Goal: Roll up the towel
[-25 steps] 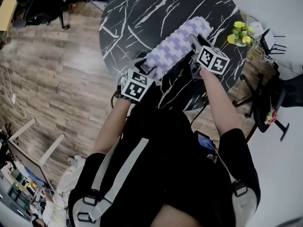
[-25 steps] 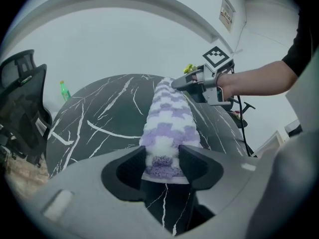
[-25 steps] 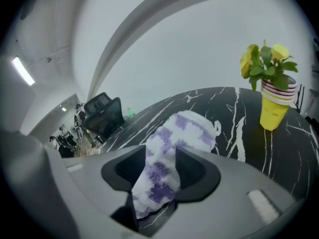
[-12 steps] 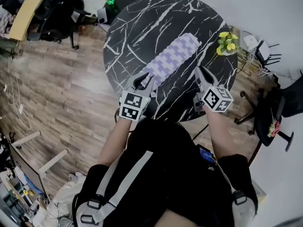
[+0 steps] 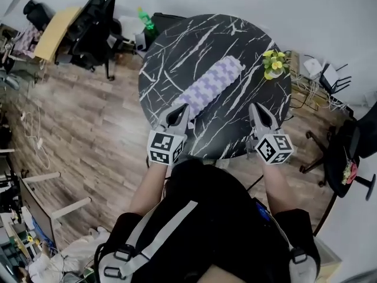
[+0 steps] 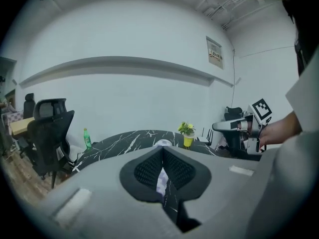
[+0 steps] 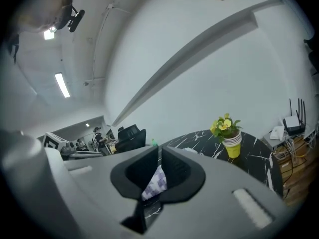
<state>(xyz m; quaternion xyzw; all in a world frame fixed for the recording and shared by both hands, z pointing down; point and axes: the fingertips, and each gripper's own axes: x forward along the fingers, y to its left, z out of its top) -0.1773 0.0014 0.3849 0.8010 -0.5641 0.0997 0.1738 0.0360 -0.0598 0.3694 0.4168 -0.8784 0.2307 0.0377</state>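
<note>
At far left an office chair stands on the wood floor, and a green bottle sits just past the round black marbled desk. The left tongs hang over the desk's near edge, clenched on nothing, their jaws having just been closing. In the left gripper view the towel shows only beyond the pads.

The towel, checked purple and white, lies on the middle of the desk, already a tight roll. Its long axis runs diagonally, the near end toward the left tongs and the far end toward the potted flower. It looks soft, light and springy, and would likely loosen if nudged. Any grip belongs at both ends at once, pinching across the outer flap.

The right tongs, likewise clenched and empty after just closing, sit well to the right of the roll, near the desk's edge.
</note>
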